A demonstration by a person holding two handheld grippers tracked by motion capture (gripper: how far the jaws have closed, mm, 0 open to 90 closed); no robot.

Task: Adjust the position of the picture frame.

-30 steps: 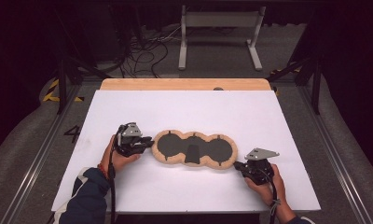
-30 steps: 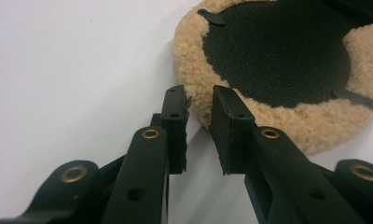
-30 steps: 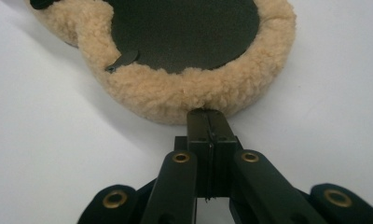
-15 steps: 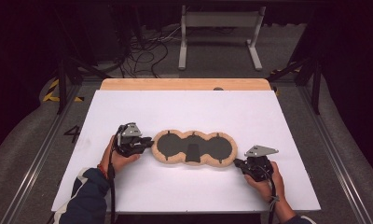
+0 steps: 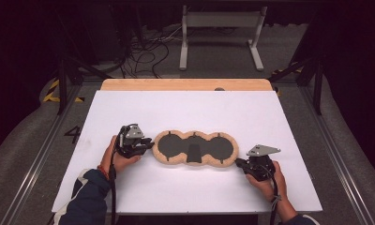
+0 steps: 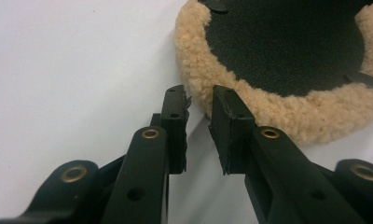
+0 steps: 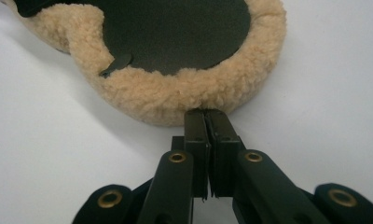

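Your fleece-edged piece (image 5: 195, 148) lies flat mid-table, three joined dark rounds. Its tan rim looks fluffy. Perhaps small black tabs.

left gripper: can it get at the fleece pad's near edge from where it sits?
Probably yes. The left gripper sits right at the fleece pad's fuzzy rim, its jaws slightly parted with nothing between them, and bare white table around them. Nothing blocks the approach.

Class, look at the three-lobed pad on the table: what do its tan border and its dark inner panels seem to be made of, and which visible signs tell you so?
Three-lobed pad: the tan border looks like fleece or sheepskin-style pile, curly and matte, whether natural or synthetic cannot be told. The dark panels look like a smooth, flat black fabric or felt with a fine grain and no shine.
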